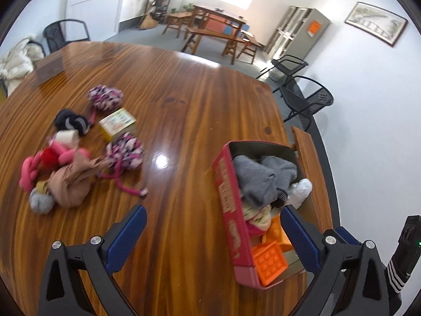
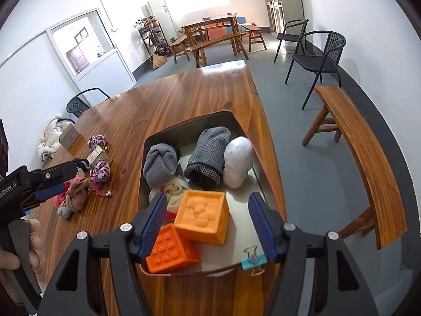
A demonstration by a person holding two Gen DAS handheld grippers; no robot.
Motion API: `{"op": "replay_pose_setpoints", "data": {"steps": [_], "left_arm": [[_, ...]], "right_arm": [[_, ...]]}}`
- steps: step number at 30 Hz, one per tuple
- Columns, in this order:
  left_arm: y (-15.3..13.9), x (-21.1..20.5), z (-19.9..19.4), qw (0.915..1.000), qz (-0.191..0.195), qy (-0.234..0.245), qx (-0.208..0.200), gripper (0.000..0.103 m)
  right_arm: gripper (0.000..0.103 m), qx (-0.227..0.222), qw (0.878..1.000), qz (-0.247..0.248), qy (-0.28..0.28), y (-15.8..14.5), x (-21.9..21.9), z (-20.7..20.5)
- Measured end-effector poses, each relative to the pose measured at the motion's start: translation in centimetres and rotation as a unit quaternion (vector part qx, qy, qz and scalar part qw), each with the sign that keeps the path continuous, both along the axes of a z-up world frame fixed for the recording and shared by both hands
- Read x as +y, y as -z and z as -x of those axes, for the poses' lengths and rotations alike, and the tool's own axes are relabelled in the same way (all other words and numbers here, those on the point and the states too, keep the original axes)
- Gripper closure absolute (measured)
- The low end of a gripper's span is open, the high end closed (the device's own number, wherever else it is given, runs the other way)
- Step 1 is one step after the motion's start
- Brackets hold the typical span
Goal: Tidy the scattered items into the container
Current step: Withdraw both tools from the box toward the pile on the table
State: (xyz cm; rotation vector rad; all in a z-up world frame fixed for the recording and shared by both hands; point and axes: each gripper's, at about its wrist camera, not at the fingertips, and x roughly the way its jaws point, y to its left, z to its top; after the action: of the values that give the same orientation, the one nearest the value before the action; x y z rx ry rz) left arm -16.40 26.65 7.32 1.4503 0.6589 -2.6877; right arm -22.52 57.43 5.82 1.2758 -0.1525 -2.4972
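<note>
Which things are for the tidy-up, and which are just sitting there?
For the job: red box, pink-and-black pompom toys, small yellow carton, tan cloth bundle, orange blocks.

Just there: wooden bench, black chair, brown card stand.

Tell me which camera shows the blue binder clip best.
The right wrist view: the binder clip sits unobstructed on the box's near rim. In the left wrist view I cannot make it out.
</note>
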Motion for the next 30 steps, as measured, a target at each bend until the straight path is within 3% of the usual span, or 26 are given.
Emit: {"op": "replay_pose_setpoints", "data": {"steps": [10,19,30], "left_arm": [[0.9,-3.5,-7.3,0.9971,0.019,-0.071,-0.019,0.000],[1.6,-7.0,-14.6,0.9881,0.028,-0.148,-0.033,0.000],[2.2,-8.2,-18.0,0.9848,0.039,-0.164,-0.042,0.000]], "right_arm": [[0.029,0.007,0.998,0.004,-0.063,-0.7,-3.0,-3.9],[0.026,0.001,0.990,0.006,-0.139,-0.3,-6.4,-7.6],[0.025,-0.016,0.985,0.002,-0.173,0.9,-8.5,-10.0]]}}
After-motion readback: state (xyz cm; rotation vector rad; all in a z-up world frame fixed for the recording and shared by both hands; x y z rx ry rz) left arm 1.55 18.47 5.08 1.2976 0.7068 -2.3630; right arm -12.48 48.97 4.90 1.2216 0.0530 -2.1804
